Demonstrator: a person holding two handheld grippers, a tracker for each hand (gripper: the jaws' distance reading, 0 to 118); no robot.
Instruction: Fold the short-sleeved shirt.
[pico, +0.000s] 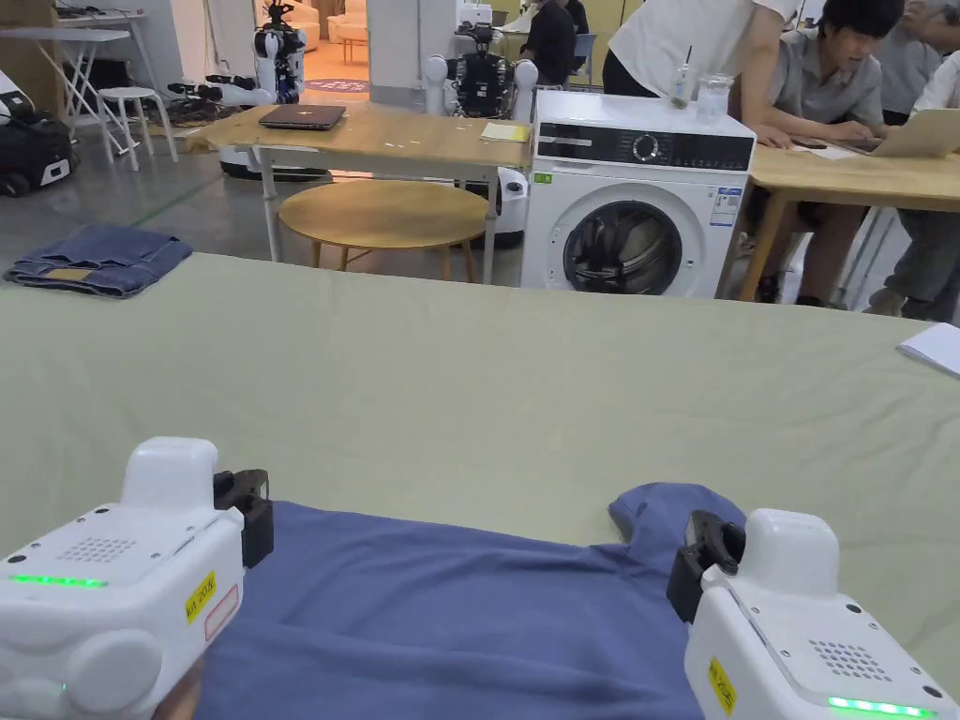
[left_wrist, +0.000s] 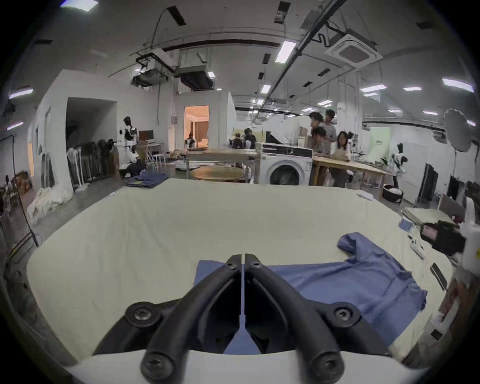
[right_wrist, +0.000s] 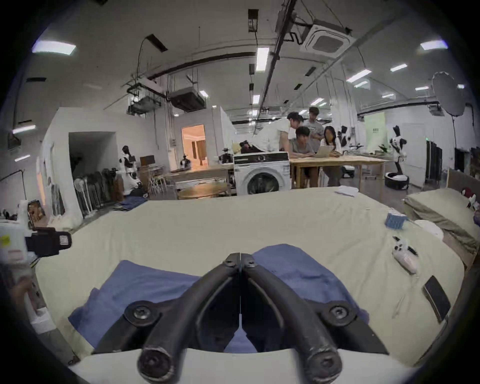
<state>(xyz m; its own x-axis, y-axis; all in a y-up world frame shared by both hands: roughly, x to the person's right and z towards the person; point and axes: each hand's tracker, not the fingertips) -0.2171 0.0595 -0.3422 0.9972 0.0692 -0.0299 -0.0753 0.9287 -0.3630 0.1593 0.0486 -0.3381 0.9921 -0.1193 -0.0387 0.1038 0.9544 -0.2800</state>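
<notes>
A blue short-sleeved shirt (pico: 450, 619) lies spread flat on the pale green sheet (pico: 516, 375) at the near edge, one sleeve (pico: 656, 511) sticking up toward the far right. My left gripper (pico: 246, 497) hovers at the shirt's far left corner. In the left gripper view the left gripper (left_wrist: 242, 257) has its jaws shut, with no cloth seen between them, over the shirt (left_wrist: 337, 285). My right gripper (pico: 708, 544) sits beside the sleeve. In the right gripper view the right gripper (right_wrist: 241, 257) is shut too, above the shirt (right_wrist: 155, 283).
Folded jeans (pico: 98, 258) lie at the sheet's far left corner and a white paper (pico: 933, 347) at its right edge. A white controller (right_wrist: 405, 256), a dark phone (right_wrist: 436, 297) and a small blue object (right_wrist: 394, 220) lie to the right. Beyond stand a washing machine (pico: 637, 197), tables and several people.
</notes>
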